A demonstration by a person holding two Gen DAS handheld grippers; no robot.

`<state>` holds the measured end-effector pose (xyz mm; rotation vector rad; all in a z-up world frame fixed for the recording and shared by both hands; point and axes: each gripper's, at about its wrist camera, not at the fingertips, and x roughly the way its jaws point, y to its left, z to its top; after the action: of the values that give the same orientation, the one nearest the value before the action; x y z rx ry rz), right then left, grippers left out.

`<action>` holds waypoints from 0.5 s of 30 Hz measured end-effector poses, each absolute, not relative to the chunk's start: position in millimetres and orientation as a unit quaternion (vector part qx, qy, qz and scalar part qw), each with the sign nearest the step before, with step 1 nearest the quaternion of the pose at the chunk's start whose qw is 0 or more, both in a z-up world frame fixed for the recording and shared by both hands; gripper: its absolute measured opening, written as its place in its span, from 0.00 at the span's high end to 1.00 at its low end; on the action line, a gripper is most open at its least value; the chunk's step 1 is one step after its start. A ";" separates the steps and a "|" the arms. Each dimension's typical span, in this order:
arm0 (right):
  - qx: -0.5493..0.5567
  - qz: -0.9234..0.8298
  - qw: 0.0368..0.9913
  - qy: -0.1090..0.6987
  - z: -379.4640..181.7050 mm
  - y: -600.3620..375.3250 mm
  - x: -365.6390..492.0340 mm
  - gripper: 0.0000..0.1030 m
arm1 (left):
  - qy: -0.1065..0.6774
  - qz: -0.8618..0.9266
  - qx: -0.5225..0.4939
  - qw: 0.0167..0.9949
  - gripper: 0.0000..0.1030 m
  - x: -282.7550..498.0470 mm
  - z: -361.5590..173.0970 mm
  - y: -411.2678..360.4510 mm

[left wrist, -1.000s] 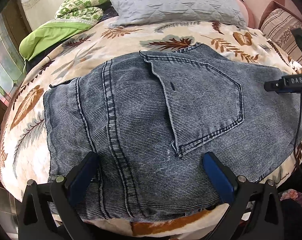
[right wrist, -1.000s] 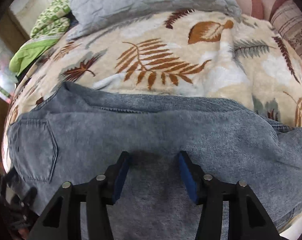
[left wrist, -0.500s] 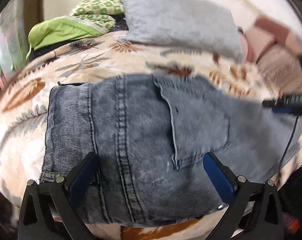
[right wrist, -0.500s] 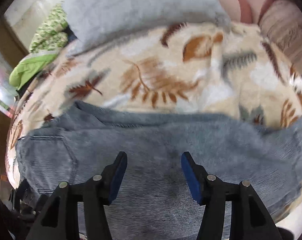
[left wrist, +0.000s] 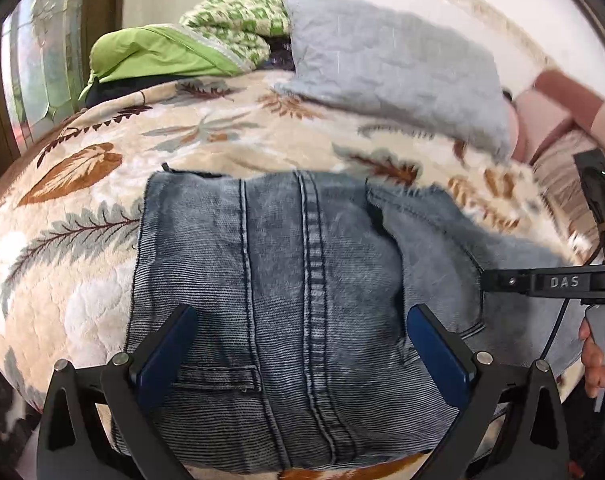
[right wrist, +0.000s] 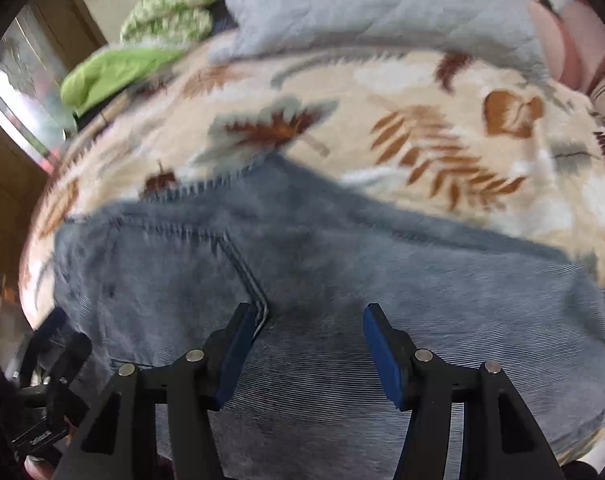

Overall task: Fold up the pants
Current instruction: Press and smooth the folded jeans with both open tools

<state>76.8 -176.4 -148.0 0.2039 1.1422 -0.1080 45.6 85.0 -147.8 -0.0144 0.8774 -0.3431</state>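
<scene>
Washed blue-grey denim pants [left wrist: 302,264] lie flat, back side up, on a leaf-patterned blanket [left wrist: 82,240]. My left gripper [left wrist: 302,316] hovers open and wide over the waist end, its pads straddling the centre seam, with a belt loop [left wrist: 218,376] just below. My right gripper [right wrist: 308,314] is open above the seat, its pads apart with nothing between them. Its left pad is by the lower corner of the back pocket [right wrist: 162,272]. From the left wrist view the right gripper [left wrist: 490,282] reaches in side-on from the right, held by a hand [left wrist: 594,356].
A grey quilted pillow [left wrist: 390,64] lies at the far side of the bed, with a green cover [left wrist: 154,56] and green-white patterned cloth [left wrist: 238,16] to its left. Pink and striped cushions [left wrist: 558,108] sit at the far right. A window [left wrist: 34,64] is at left. The bed's near edge runs under the grippers.
The left gripper has shifted toward the waist end and rolled. The right gripper has slid left along the pants to the back pocket. Both stayed open.
</scene>
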 end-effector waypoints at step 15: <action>0.095 -0.035 0.834 0.543 -158.8 -179.1 81.7 0.38 | 0.427 -0.161 0.052 0.888 0.00 42.5 -158.4 72.6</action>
<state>81.7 -179.1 -158.8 0.2023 1.1505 -0.0739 42.5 72.6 -158.4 0.1078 0.8870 -0.3348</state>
